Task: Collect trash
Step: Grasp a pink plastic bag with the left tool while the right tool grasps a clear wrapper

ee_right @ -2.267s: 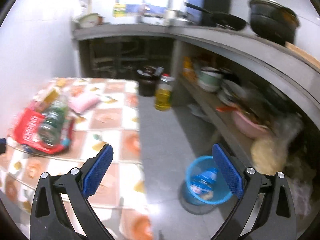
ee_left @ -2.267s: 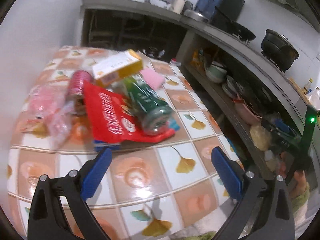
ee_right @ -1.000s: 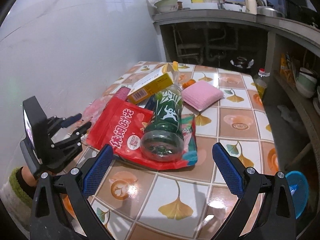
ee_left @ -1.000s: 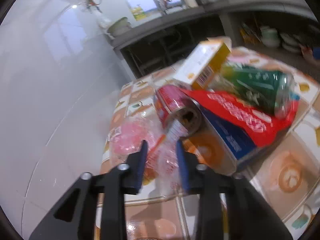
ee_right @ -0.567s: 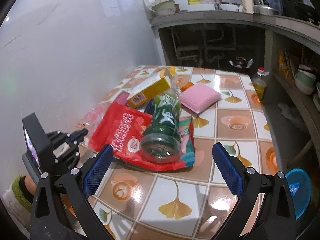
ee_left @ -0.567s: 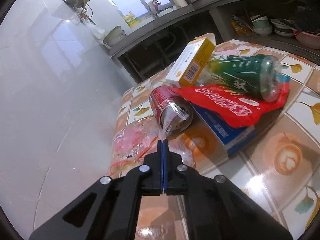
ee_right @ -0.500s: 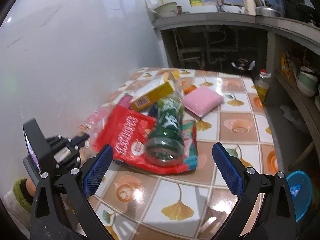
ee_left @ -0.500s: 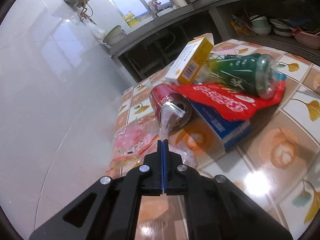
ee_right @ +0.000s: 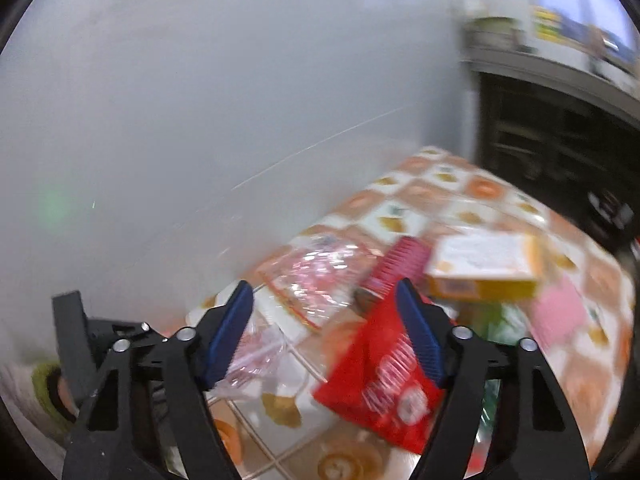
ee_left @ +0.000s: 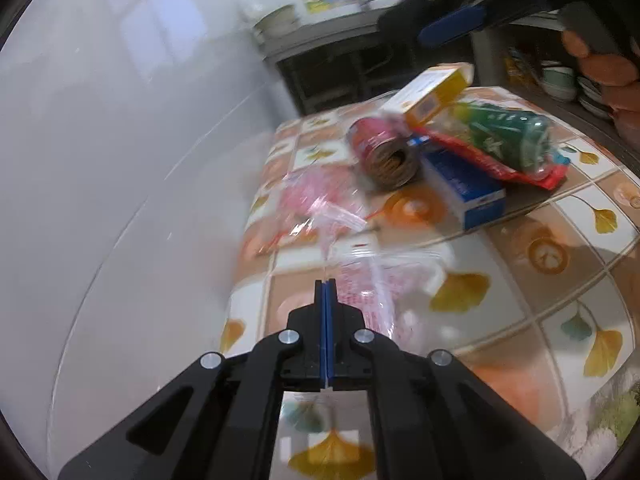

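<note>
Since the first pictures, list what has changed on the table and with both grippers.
The left gripper closed on the clear plastic bag and has dragged it away from the trash pile. The right gripper, earlier wide open over the floor, swung across to the pile and is closing, nothing pinched yet. The red can, yellow box and green bottle stayed stacked.

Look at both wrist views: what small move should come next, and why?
Probably lift the left gripper slightly: its fingers are shut on the clear plastic bag, which lies stretched across the tiled table. The right gripper, closing on nothing, hovers over the pile.
</note>
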